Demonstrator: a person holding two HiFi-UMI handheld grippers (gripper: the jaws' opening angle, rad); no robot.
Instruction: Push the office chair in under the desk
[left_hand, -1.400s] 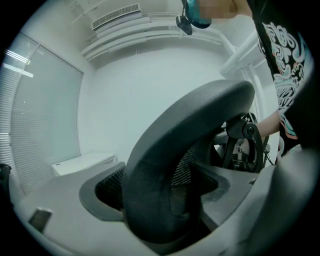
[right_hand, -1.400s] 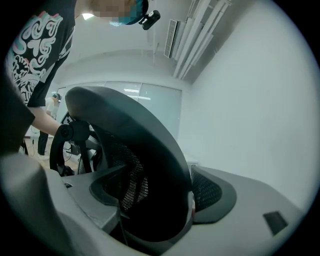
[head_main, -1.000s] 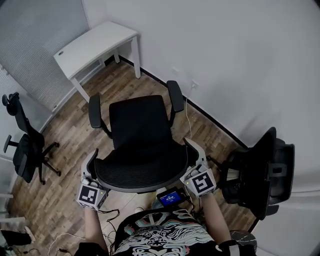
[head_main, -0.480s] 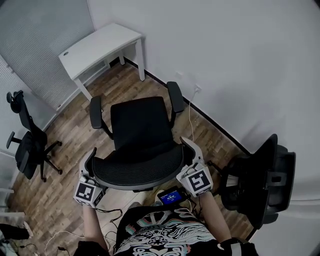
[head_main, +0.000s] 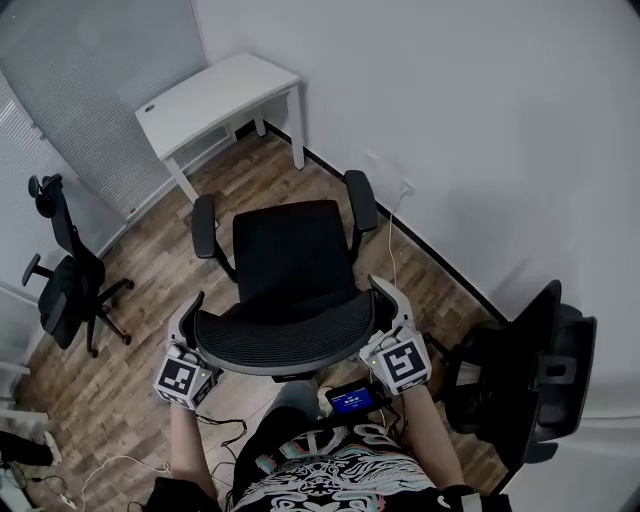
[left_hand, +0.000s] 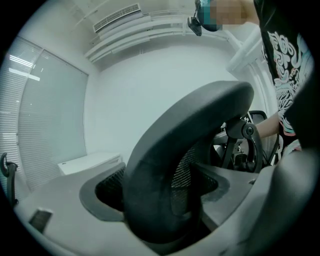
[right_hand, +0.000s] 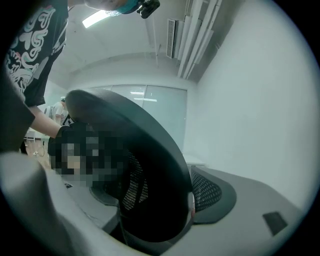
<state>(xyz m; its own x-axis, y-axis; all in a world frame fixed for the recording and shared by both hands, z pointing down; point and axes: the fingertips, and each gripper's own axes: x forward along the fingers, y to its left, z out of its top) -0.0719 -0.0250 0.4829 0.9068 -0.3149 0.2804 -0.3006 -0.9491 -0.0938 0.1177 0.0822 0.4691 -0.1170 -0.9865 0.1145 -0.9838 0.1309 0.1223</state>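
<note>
A white bench (head_main: 215, 95) stands in the far corner, one long side along a grey panel (head_main: 95, 75) and one short end near the white wall (head_main: 470, 130). A strip of wooden floor (head_main: 165, 245) lies open between the bench and the office chair (head_main: 290, 270). The office chair is well apart from the bench and out from under it, its seat and both armrests pointing towards it. A thin cable (head_main: 392, 235) drops from a wall socket and runs close beside the chair's right armrest. A second black chair (head_main: 65, 280) stands off to the left, near the panel. A third, bulkier black chair (head_main: 530, 365) stands to the right, near the wall and just beside the person's right arm.

The person stands directly behind the office chair, and both forearms reach forward from a patterned shirt (head_main: 335, 470). A small blue screen (head_main: 350, 402) sits at the waist between them. The left gripper (head_main: 192, 322) is at the left end of the curved backrest rim, its jaws clamped round the dark frame and mesh, as its own view shows. The right gripper (head_main: 384, 305) is at the right end, with the rim filling the gap between its jaws in the same way. Both grippers sit at about the same height with their marker cubes turned up towards the head camera.
</note>
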